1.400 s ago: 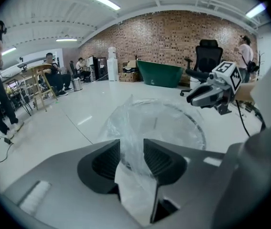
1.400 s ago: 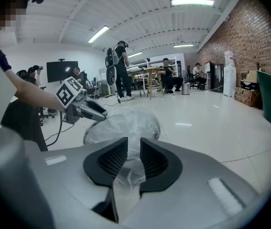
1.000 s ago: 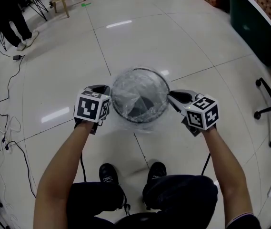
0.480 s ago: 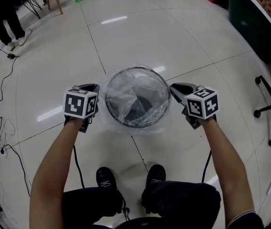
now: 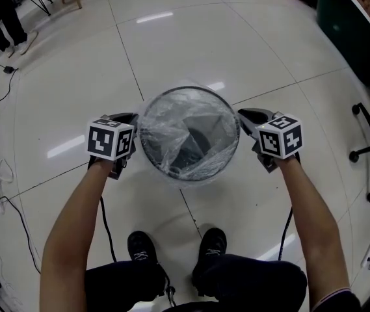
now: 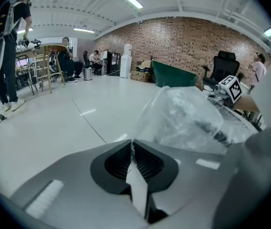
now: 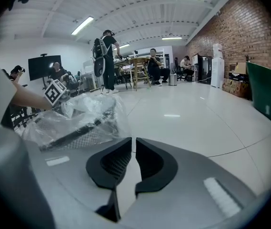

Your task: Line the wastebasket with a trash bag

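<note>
The wastebasket (image 5: 188,90) stands on the floor surface (image 5: 250,51), out in the middle and far from its edges, right in front of your feet; the clear trash bag (image 5: 185,132) is already inside it, and its top is folded out over the rim all the way round, as far as the head view shows; your left gripper (image 6: 132,146) is just beside the left of the rim, and it is pinching a bit of the thin bag edge; your right gripper (image 7: 133,144) is just beside the right of the rim, with its jaws pressed almost together and only a thin slit between them, and I see no bag in that slit; so I think the job is nearly done; now here is what could go wrong; the bag is very thin, so a hard tug from the left could rip it or drag it off the right side, where nothing seems to hold it; the basket looks light and the floor is shiny, so a sideways pull could slide it or tip it; there is no brand or writing to read on the bag or the basket; the only marks are the black and white squares on your left cube (image 5: 110,142) and right cube (image 5: 279,138).
</note>
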Tool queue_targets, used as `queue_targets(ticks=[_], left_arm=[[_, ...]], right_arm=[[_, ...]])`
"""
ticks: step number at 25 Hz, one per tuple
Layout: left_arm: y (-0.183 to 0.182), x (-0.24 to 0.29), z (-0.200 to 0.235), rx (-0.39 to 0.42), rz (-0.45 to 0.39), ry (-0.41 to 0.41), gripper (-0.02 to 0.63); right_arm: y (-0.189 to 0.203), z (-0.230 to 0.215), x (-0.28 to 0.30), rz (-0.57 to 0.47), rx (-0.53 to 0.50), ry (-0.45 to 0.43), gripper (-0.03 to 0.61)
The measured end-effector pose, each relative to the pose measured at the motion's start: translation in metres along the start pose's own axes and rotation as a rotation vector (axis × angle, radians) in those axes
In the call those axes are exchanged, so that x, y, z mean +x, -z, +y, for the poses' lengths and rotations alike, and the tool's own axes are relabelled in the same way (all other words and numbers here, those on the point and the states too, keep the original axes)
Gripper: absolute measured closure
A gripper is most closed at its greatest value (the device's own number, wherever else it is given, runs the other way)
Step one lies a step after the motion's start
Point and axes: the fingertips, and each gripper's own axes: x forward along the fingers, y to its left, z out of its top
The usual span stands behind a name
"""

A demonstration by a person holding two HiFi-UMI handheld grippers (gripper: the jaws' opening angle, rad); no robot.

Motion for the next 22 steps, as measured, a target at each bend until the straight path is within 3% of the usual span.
queue_targets(ticks=[22], left_arm=[[0.103,0.045,-0.006,-0.067,0.173,0.044,0.600]], right_arm=[[0.054,0.006,0.037,0.084,0.041,-0.055,0.548]])
